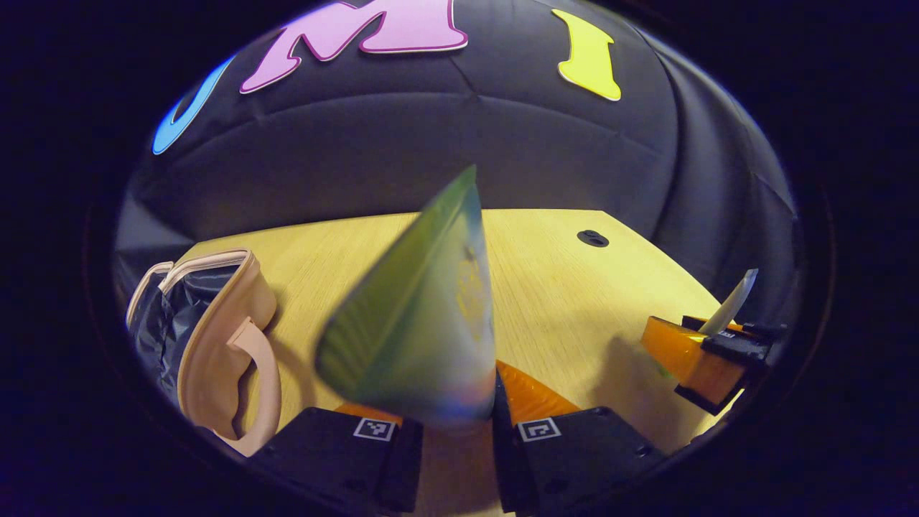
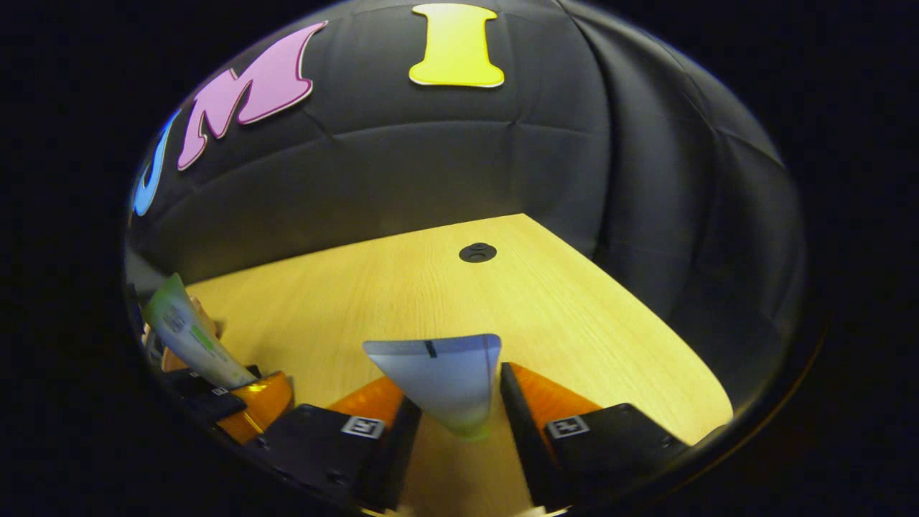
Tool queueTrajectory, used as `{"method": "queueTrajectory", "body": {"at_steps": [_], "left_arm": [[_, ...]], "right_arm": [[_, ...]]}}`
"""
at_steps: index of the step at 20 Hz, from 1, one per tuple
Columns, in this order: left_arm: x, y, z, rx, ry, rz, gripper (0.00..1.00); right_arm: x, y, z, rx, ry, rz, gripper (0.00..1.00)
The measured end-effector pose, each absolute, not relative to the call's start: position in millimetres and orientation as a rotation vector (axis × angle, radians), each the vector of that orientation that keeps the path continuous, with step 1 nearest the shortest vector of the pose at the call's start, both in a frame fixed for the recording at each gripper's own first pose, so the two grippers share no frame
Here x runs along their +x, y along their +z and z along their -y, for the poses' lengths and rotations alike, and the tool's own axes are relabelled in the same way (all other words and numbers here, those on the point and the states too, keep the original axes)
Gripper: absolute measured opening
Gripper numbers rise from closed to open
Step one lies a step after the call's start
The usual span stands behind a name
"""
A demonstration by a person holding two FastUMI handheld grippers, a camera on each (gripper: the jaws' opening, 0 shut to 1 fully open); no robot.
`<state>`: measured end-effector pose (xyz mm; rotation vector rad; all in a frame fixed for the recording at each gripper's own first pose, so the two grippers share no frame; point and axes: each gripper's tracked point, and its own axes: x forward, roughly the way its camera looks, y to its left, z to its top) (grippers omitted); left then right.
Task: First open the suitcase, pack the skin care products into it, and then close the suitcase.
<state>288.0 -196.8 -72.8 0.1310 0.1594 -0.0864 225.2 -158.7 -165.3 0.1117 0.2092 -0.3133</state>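
Observation:
My left gripper [image 1: 456, 424] is shut on a green skin care tube [image 1: 423, 316] that stands up between its fingers, above the wooden table [image 1: 560, 287]. The pink suitcase [image 1: 215, 337] lies open at the left, its dark lining showing. My right gripper [image 2: 454, 416] is shut on a pale blue-white tube [image 2: 445, 377] with its flat crimped end upward. In the left gripper view the right gripper [image 1: 711, 352] appears at the far right holding that pale tube [image 1: 732, 305]. In the right gripper view the left gripper [image 2: 237, 402] with the green tube [image 2: 190, 334] shows at the far left.
A round black cable grommet [image 2: 477, 252] sits in the table near its far edge. The black padded booth wall rises right behind the table. Bare wood lies between the two grippers.

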Motion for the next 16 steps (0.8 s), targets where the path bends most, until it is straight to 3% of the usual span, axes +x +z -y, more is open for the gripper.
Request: {"method": "queueTrajectory", "body": {"at_steps": [2, 3, 4, 5, 7, 8, 13, 16], "left_arm": [[288.0, -72.7, 196.6, 0.131, -0.087, -0.159, 0.47], [288.2, -71.8, 197.4, 0.129, -0.088, -0.158, 0.47], [287.5, -72.0, 197.5, 0.127, -0.090, -0.158, 0.47], [287.6, -71.8, 197.8, 0.124, -0.095, -0.156, 0.47], [285.7, -66.2, 200.0, 0.100, -0.124, -0.128, 0.47], [283.7, -63.1, 202.3, 0.081, -0.151, -0.105, 0.46], [242.8, -50.5, 189.3, 0.006, -0.174, -0.102, 0.46], [191.5, -15.8, 158.8, -0.016, -0.174, -0.060, 0.49]], "right_arm": [[223.6, -169.5, 157.9, 0.103, -0.312, -0.229, 0.39], [224.7, -168.2, 155.8, 0.100, -0.298, -0.226, 0.43], [223.3, -167.5, 154.7, 0.094, -0.284, -0.225, 0.30], [221.2, -168.8, 153.6, 0.081, -0.281, -0.230, 0.33], [214.3, -165.9, 150.7, 0.065, -0.276, -0.235, 0.24], [208.3, -161.8, 150.0, 0.055, -0.274, -0.229, 0.29], [170.7, -116.1, 125.8, -0.027, -0.269, -0.167, 0.29], [132.5, -96.2, 75.1, -0.098, -0.182, -0.162, 0.29]]}}
